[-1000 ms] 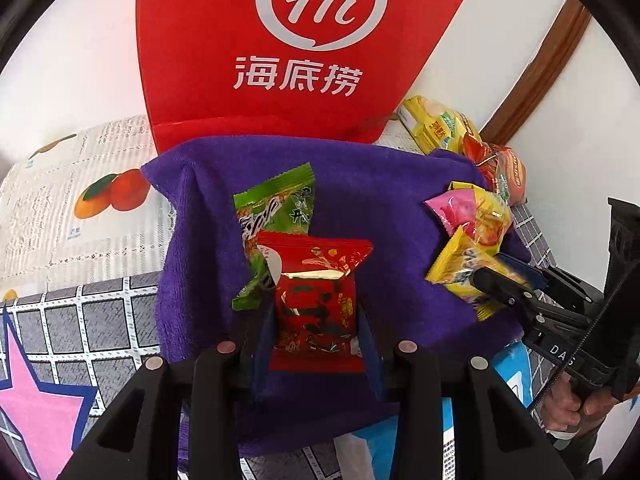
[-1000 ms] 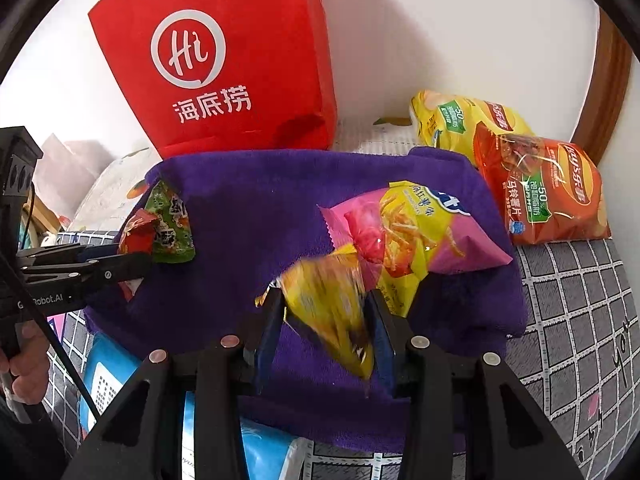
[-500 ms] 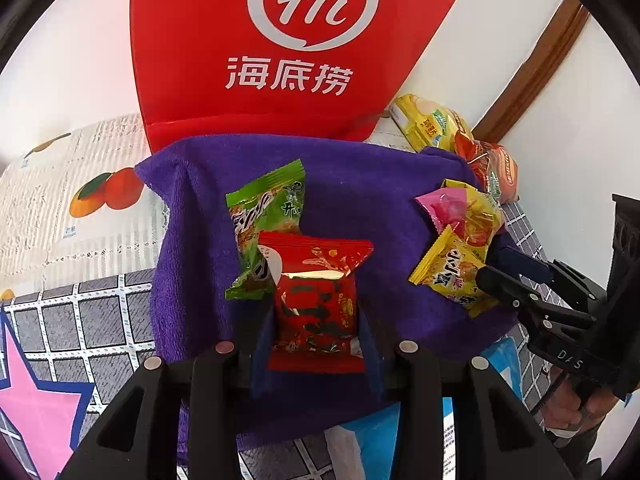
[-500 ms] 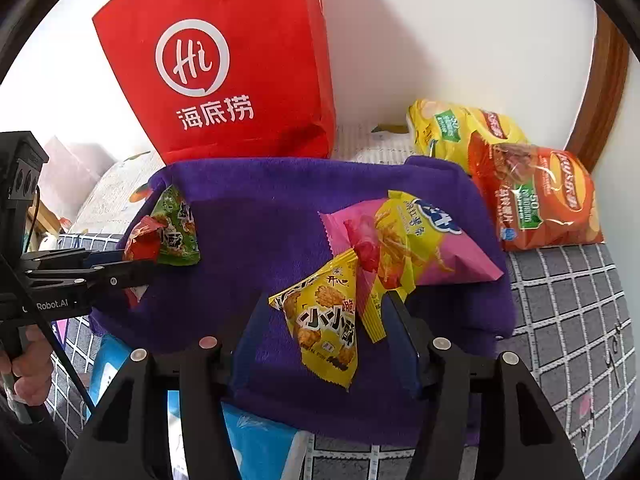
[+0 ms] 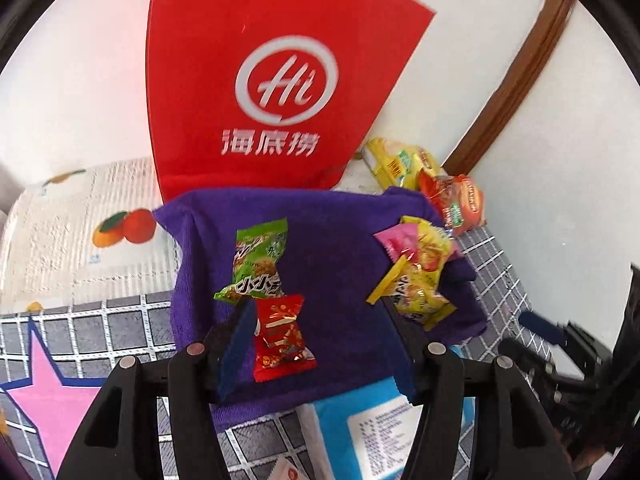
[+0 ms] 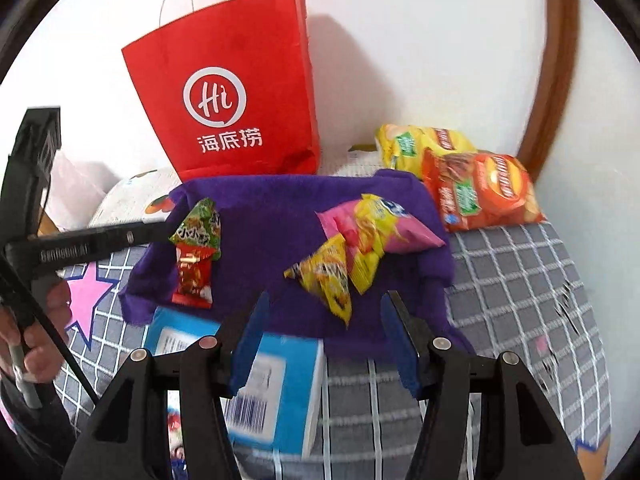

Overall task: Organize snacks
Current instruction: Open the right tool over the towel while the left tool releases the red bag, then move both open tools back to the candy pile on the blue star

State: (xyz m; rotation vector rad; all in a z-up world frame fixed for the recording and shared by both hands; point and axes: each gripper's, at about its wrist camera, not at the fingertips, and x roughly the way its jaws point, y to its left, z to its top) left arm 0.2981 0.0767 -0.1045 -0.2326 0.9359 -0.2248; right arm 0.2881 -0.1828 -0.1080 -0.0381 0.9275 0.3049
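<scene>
The left gripper (image 5: 320, 340) is opening, its jaws standing clear around the red packet (image 5: 282, 338) lying on the purple towel (image 5: 332, 248). The right gripper (image 6: 328, 340) is hanging apart and empty, just short of the yellow packet (image 6: 326, 274).

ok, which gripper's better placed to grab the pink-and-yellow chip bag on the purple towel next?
Right. The right gripper stands open below the pink-and-yellow chip bag, on that side of the purple towel. The left gripper, jaws opening, sits over the red snack packet.
</scene>
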